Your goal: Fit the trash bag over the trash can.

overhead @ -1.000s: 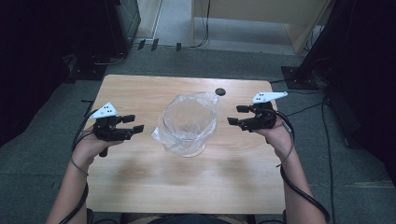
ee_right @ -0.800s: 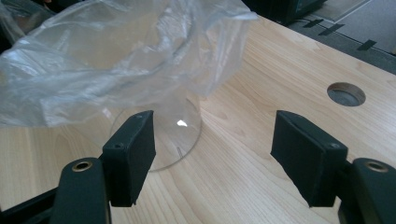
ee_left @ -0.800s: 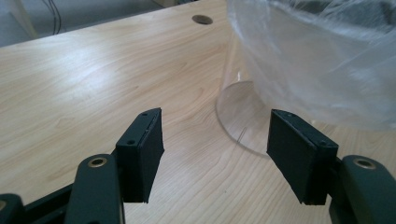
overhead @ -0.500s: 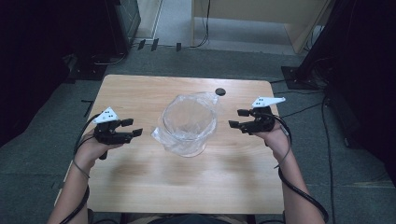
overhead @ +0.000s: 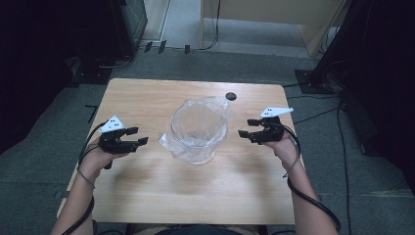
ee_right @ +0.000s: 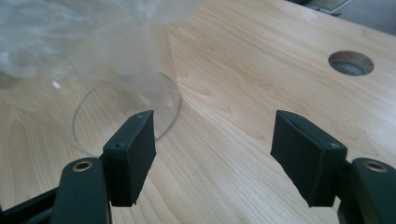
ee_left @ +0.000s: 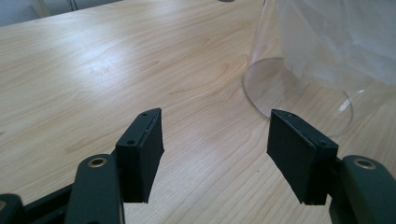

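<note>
A clear glass container [overhead: 198,129] is standing near the middle of the bench [overhead: 147,196], a little toward the far edge, with a thin clear plastic bag [overhead: 215,105] lining it and spilling over its rim. The left gripper [overhead: 134,138] is hovering near the bench's left edge with its jaws spread wide and nothing between them; the right gripper [overhead: 247,128] is hovering near the right edge, likewise released and empty. Both are pointing inward at the container and standing apart from it.

Judging from this, the risk is in the glass: it looks smooth and light enough to slide or tip if one gripper pushes its wall before the other is steadying it. The loose film could also slip between the jaws instead of being caught, or drag the container along if tugged sideways. A small round hole [overhead: 230,95] is sitting near the far edge, behind the container.

Compared with a second ago, both grippers are sitting slightly farther out toward the side edges, while the container and bag are lying as they were.
</note>
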Demonstrator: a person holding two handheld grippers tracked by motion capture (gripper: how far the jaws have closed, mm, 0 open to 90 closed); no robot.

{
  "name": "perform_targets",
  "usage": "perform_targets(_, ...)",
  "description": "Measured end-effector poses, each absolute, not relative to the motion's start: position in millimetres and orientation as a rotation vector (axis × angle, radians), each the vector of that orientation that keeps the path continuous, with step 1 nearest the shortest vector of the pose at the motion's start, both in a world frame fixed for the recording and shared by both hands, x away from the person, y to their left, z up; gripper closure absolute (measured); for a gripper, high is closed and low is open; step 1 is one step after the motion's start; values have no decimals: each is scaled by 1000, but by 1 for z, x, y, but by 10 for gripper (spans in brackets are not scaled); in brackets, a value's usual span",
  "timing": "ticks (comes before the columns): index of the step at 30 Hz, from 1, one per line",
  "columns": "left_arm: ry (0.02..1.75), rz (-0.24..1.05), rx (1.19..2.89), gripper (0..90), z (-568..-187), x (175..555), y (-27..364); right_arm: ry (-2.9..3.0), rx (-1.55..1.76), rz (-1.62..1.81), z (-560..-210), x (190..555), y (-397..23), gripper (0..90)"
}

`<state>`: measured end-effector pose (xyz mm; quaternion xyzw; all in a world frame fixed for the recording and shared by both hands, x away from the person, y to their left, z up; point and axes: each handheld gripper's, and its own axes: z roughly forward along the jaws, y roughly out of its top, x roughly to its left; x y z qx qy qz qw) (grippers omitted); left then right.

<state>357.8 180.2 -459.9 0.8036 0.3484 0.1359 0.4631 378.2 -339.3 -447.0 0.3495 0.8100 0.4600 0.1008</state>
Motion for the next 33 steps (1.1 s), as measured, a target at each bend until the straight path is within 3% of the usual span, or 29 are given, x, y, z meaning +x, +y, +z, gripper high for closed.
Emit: perform_targets(33, 880, 334, 2080, 339, -506, 367, 179, 2528, 1035, 1198, -506, 390, -339, 295)
